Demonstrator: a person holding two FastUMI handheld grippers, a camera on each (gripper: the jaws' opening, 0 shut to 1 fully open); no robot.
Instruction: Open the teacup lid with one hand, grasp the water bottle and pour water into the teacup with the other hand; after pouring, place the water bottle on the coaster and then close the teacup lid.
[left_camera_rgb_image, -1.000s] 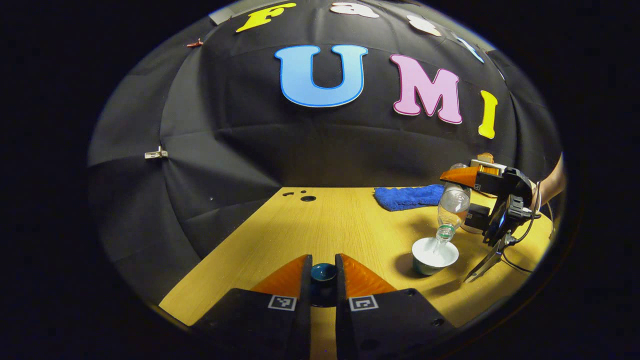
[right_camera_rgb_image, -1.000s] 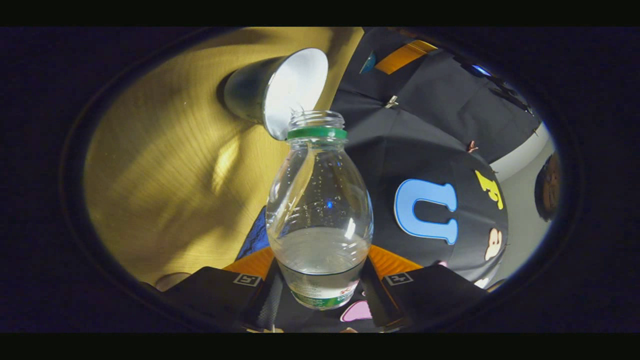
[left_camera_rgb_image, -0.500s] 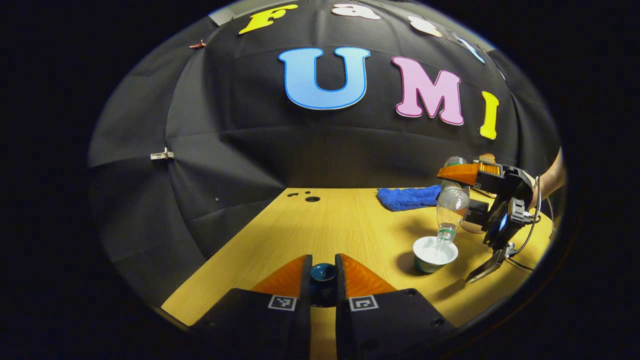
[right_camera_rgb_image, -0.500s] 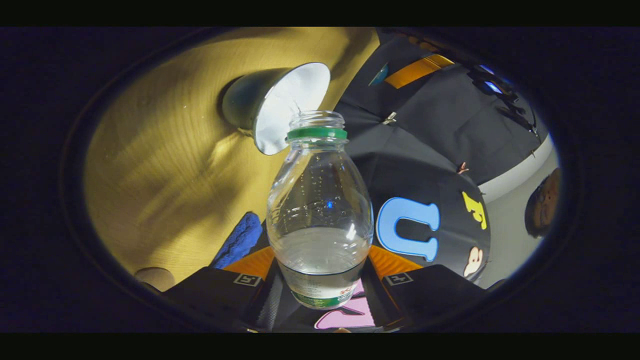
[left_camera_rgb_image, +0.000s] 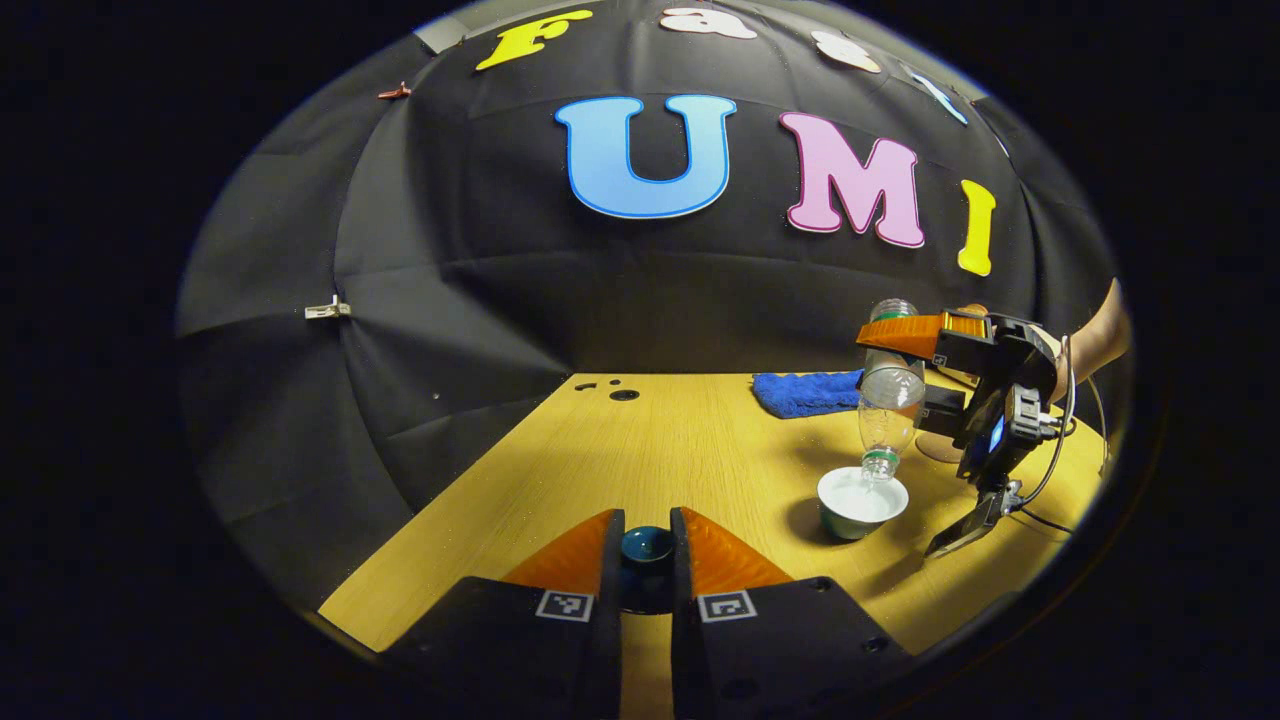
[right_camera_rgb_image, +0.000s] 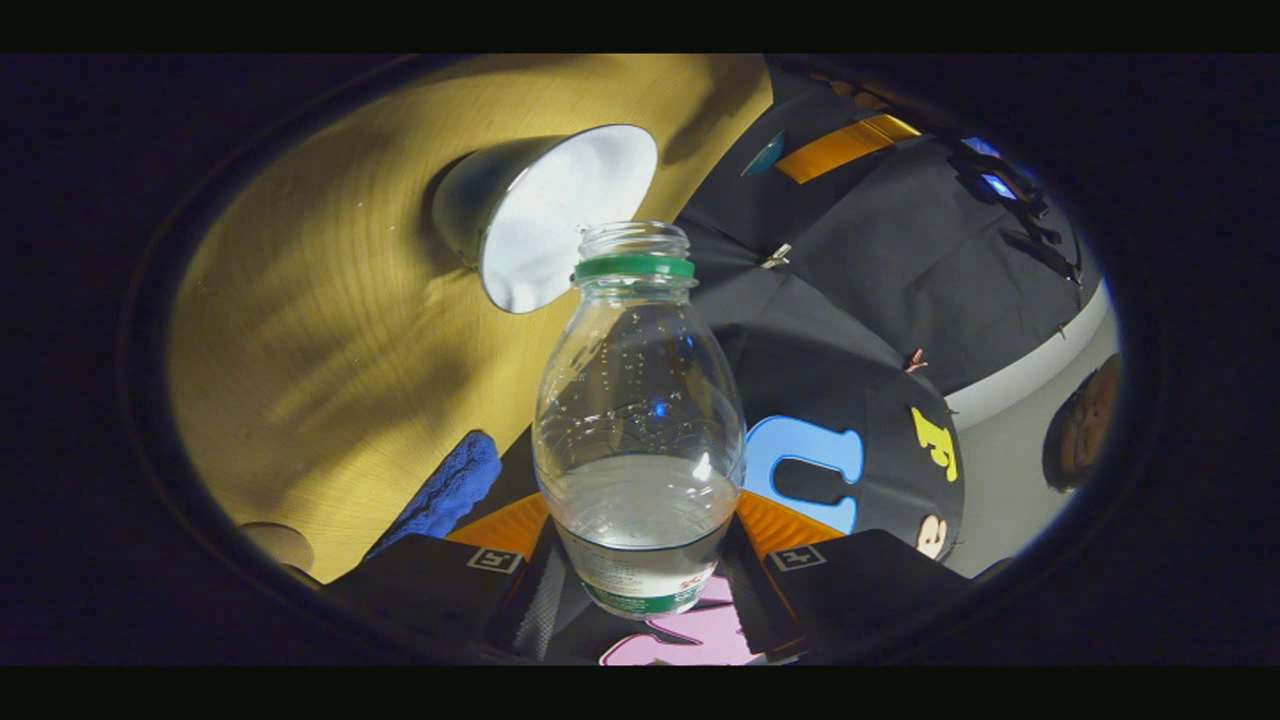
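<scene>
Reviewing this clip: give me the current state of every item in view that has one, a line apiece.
teacup: uncovered, upright on the table, white inside.
teacup lid: off the cup, clamped in the left gripper.
water bottle: uncapped, tipped mouth-down over the teacup, part full, clamped in the right gripper.
blue cloth: lying crumpled on the table.
coaster: bare.

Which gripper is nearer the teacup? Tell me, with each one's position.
Right. The right gripper holds the water bottle tipped mouth-down just above the teacup. The left gripper sits off to the cup's side, gripping the lid.
</scene>
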